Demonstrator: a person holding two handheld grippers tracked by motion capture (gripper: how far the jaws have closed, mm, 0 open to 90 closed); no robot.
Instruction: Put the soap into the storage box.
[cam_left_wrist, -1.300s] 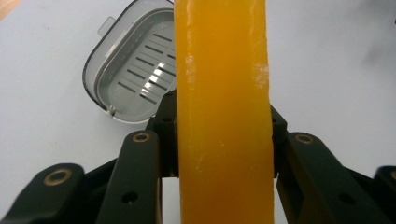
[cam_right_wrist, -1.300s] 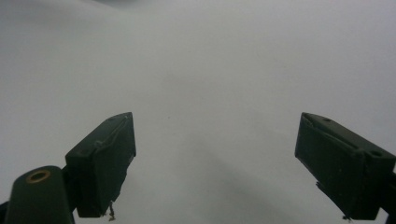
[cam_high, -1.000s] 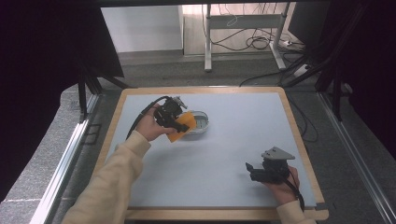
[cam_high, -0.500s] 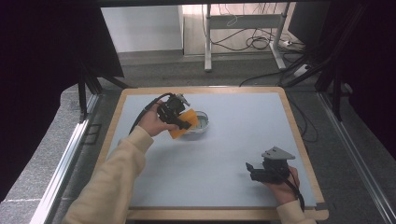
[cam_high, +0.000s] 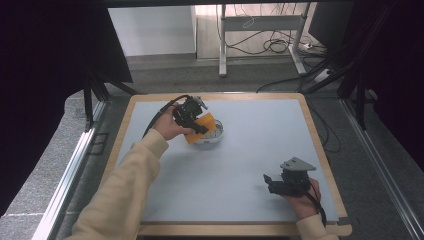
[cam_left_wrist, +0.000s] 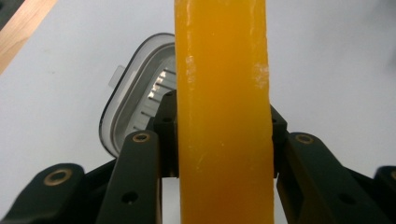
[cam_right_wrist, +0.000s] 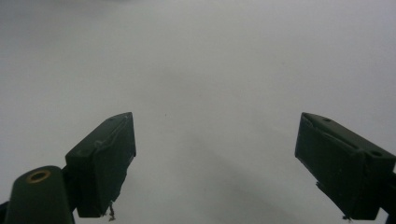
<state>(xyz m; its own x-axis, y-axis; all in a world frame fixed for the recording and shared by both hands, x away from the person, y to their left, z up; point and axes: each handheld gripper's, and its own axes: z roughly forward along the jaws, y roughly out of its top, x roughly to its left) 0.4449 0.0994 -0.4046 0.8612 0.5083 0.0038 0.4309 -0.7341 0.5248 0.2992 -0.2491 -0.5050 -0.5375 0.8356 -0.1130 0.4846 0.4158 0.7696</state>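
My left gripper is shut on an orange sponge, held over a small grey-rimmed dish on the table's far left-centre. In the left gripper view the orange sponge stands upright between the two black jaws, and the dish, with a ribbed metal inside, lies just behind it. My right gripper rests low near the table's front right, held in a hand. Its jaws stand wide apart in the right gripper view, my right gripper having nothing but bare table between them.
The pale blue table top has a wooden rim all round. A black cable trails from the left gripper. Beyond the far edge are table legs and loose cables on the floor.
The left hand has carried the sponge a little to the right, over the dish. The right gripper has stayed where it was.
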